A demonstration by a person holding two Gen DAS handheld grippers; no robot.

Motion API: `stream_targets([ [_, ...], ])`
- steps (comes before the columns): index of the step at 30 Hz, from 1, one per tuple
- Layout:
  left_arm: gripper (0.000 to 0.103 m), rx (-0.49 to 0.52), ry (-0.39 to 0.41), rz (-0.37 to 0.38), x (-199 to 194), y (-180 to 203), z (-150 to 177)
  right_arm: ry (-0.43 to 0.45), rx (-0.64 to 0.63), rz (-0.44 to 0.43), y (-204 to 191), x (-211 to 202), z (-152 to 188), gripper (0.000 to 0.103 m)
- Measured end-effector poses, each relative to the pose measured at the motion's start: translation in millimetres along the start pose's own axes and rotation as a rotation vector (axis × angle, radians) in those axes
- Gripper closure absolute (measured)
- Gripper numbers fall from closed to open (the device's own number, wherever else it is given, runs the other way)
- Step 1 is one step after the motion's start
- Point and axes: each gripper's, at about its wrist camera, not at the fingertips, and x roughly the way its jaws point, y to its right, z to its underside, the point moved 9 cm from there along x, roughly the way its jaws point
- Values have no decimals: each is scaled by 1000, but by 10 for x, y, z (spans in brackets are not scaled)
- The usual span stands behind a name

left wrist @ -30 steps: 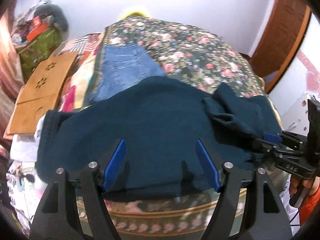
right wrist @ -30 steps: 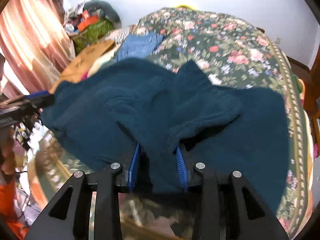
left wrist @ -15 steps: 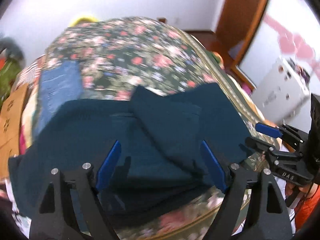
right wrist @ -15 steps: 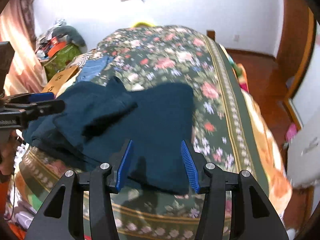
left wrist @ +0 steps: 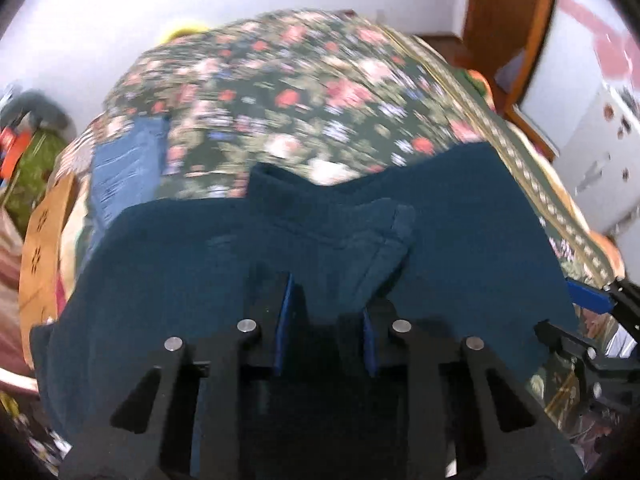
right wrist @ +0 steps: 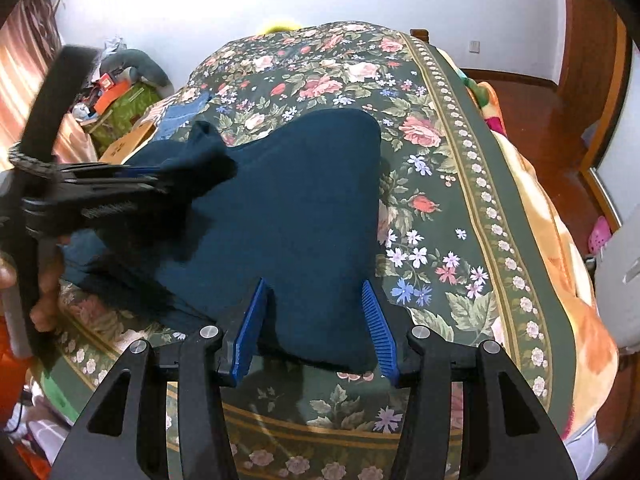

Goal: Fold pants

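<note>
Dark teal pants point(right wrist: 296, 208) lie spread on the floral bedspread near its front edge, and also fill the left wrist view point(left wrist: 460, 248). My left gripper point(left wrist: 326, 320) is shut on a raised fold of the pants; it shows in the right wrist view point(right wrist: 160, 184) at the left, holding that bunched fold above the cloth. My right gripper point(right wrist: 316, 320) is open, its blue pads either side of the pants' near right corner, holding nothing. It shows at the right edge of the left wrist view point(left wrist: 592, 304).
The floral bedspread point(right wrist: 440, 152) covers the bed. Blue jeans point(left wrist: 124, 164) lie at its far left beside a brown cardboard piece point(left wrist: 40, 248). Clutter point(right wrist: 120, 92) sits left of the bed. A white cabinet point(left wrist: 592, 152) and a wooden door frame point(left wrist: 508, 28) stand at the right.
My right gripper let go of the pants fold, opened and moved right to the near corner. My left gripper closed on a fold of the pants and lifted it.
</note>
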Motion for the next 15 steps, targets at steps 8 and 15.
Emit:
stream_targets([
  [8, 58, -149, -36, 28, -333, -764, 571, -19, -20, 23, -6, 23, -27, 56],
  [15, 54, -143, 76, 12, -664, -896, 365, 26, -55, 31, -130, -64, -379, 56],
])
